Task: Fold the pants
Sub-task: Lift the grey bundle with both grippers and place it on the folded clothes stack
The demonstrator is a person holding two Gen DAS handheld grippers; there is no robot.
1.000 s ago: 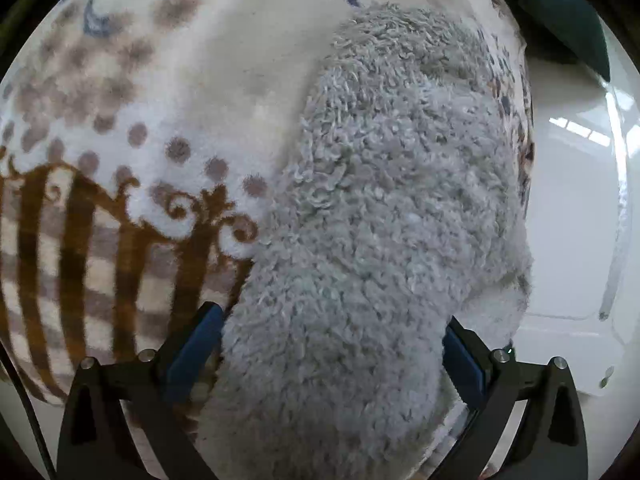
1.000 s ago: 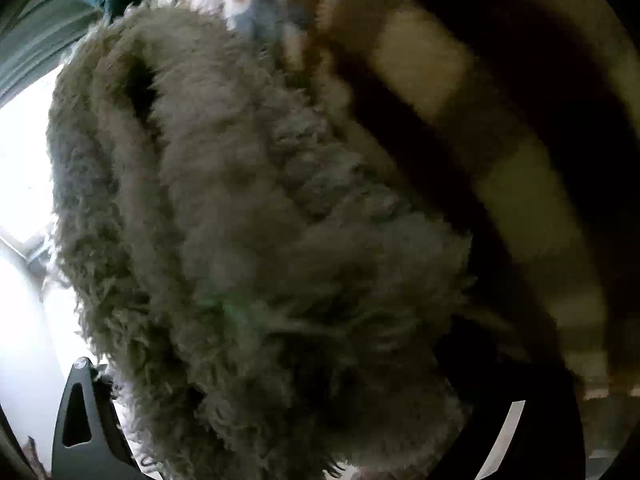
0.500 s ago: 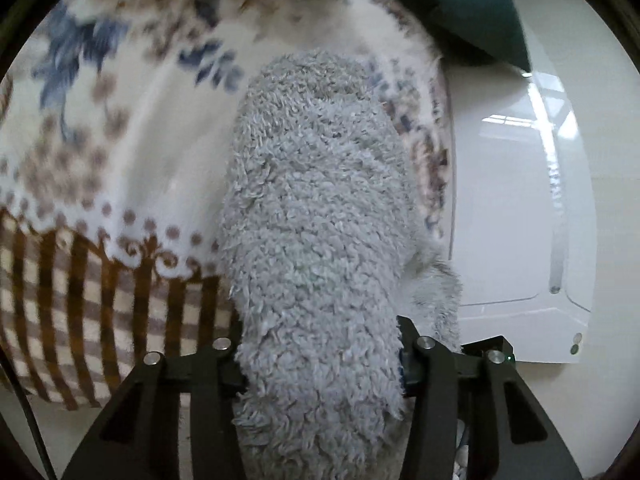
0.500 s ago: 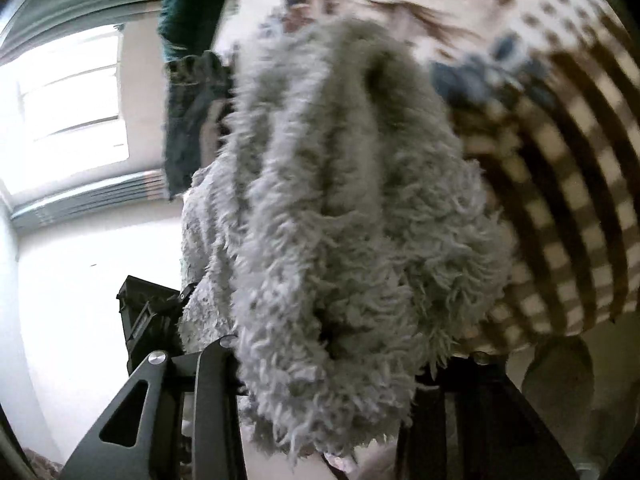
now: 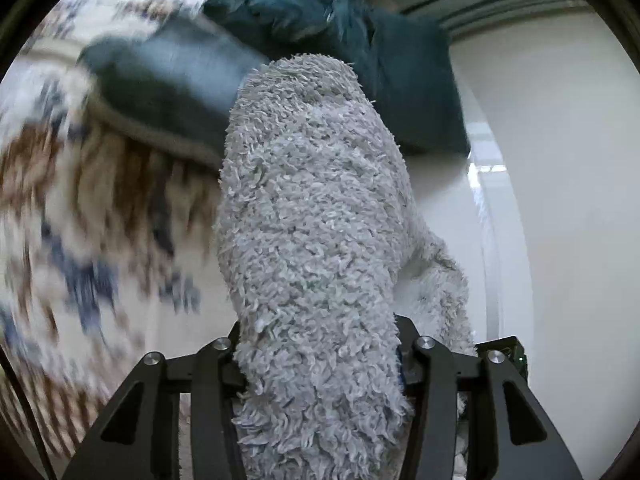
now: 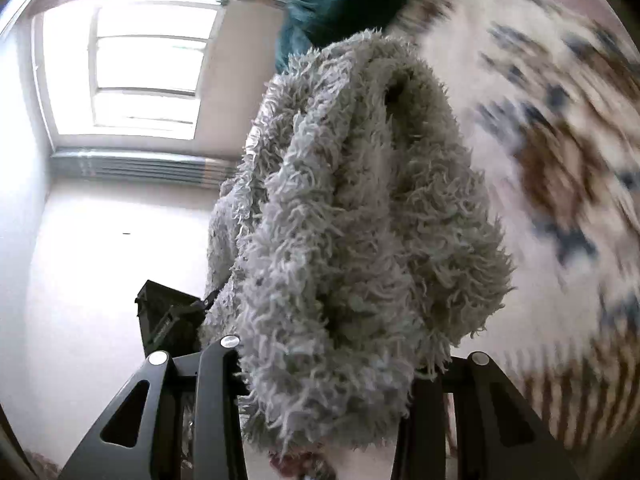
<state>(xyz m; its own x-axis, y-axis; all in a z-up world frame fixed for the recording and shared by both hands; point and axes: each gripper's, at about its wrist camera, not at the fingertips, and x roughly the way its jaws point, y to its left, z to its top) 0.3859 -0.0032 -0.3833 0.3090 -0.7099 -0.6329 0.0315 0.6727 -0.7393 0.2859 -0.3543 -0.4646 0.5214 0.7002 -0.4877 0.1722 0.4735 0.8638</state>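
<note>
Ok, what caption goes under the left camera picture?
Left tool lifting fluffy grey pants above a patterned blanket.

A bright window (image 6: 136, 64) lights pale walls (image 6: 80, 240). A patterned blanket (image 5: 80, 220) spreads nearby, with dark teal cloth (image 5: 380, 60) on it.

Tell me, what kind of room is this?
Probably a bedroom at home: a patterned blanket lies under the fluffy grey pants, other clothes are piled nearby, and a window lights plain white walls.

Patterned blanket (image 5: 80, 240) under teal cloth (image 5: 320, 20)
</note>
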